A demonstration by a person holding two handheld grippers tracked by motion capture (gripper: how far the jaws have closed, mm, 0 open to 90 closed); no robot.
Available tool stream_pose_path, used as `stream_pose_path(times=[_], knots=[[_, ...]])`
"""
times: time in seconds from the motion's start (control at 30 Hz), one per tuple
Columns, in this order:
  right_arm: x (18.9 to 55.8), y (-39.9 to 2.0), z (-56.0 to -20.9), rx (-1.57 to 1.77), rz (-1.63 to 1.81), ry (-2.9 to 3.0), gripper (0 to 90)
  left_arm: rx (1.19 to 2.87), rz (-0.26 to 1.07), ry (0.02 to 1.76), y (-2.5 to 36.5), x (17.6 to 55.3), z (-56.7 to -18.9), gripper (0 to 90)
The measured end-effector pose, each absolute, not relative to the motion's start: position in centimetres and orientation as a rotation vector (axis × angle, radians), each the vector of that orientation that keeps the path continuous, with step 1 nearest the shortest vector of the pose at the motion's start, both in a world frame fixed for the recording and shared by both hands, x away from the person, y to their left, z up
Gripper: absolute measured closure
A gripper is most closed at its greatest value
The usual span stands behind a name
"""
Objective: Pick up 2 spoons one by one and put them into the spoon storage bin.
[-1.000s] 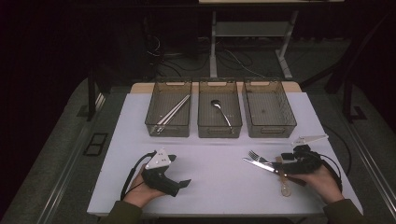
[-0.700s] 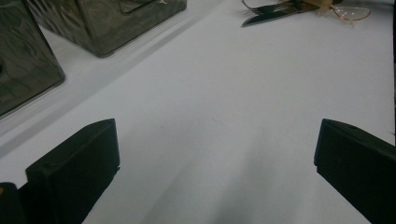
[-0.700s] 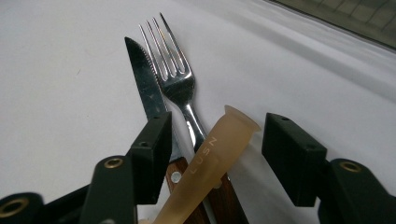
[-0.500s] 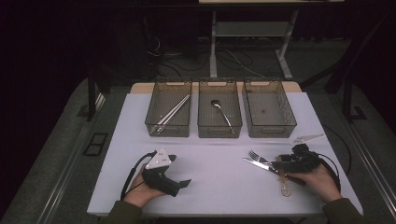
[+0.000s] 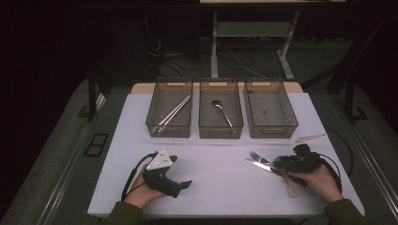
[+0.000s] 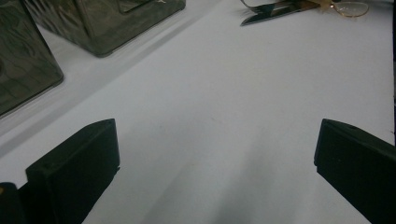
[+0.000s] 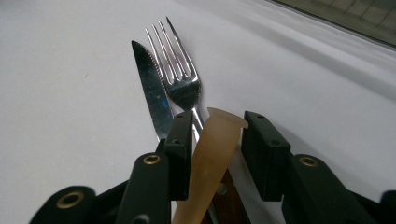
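Gleaming fork (image 7: pixel 180 79) — serrated knife (image 7: pixel 152 88) alongside

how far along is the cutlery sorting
Partly done. Chopsticks lie in the left bin and a spoon in the middle bin; the right bin looks empty. In hand: the right claw has just been closing around a translucent handle, not clearly gripped, over the fork and knife. Those pieces are left. The left claw rests open on the table.
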State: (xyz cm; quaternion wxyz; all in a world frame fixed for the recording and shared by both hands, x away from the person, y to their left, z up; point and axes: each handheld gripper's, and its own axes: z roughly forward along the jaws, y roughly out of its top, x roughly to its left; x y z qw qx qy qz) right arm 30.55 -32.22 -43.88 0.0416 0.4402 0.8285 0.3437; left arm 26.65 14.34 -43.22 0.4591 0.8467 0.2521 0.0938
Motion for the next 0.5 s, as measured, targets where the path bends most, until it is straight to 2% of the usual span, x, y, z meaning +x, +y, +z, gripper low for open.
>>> stream_pose_path(times=[0.5], knots=[[30.22, -31.69, -43.25, 1.316, 1.088, 2.571, 72.1, 2.084, 0.224, 0.616, 14.32, 26.64, -43.22, 0.0]])
